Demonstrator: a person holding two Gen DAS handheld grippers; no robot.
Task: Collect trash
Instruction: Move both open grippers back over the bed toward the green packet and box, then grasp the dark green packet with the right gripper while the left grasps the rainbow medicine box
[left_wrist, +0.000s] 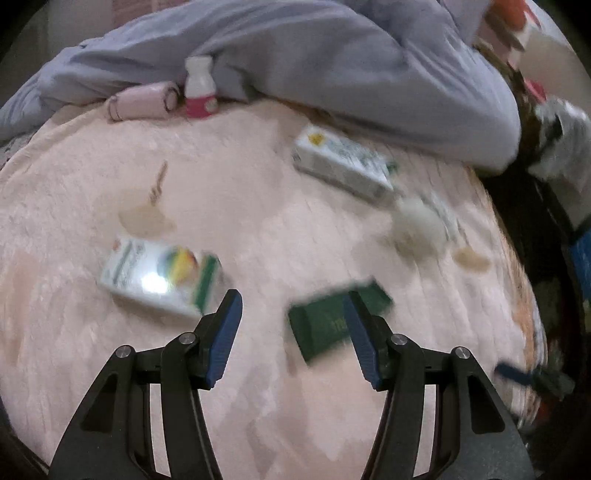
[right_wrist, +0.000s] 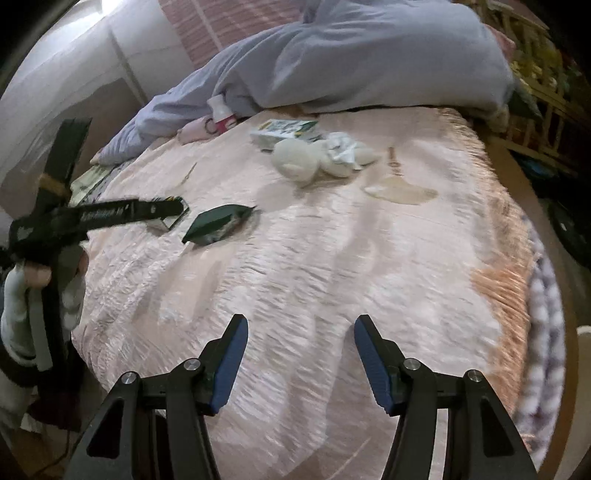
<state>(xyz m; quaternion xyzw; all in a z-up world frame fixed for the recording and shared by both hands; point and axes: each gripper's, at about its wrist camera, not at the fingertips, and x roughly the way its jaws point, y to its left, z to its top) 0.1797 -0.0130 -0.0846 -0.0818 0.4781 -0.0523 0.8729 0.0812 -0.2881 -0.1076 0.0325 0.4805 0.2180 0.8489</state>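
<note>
A pale pink fleecy bedspread (left_wrist: 280, 229) covers the bed, with a rumpled grey-blue duvet (left_wrist: 314, 62) heaped along its far edge. Left wrist view, blurred: the left gripper (left_wrist: 293, 306) hangs above the spread with its blue-padded jaws wide apart and nothing between them. A dark green flat foil packet (left_wrist: 328, 325) lies just beyond the right fingertip. A white carton with a colourful print (left_wrist: 162, 277) lies to the left; a second white-and-green carton (left_wrist: 343, 162) lies farther back. A small white bottle with a pink label (left_wrist: 199, 88) stands upright against the duvet, beside a pink roll (left_wrist: 142, 101). Crumpled white tissue (left_wrist: 421, 221) lies to the right.

Right wrist view: the right gripper (right_wrist: 301, 326) is held over bare bedspread (right_wrist: 332, 266), its jaws likewise wide and empty. The green packet (right_wrist: 216, 223) lies well ahead on the left, near the tip of the left gripper (right_wrist: 110, 214). The tissue wads (right_wrist: 317, 157) lie farther back, touching the white-and-green carton (right_wrist: 284, 131).
</note>
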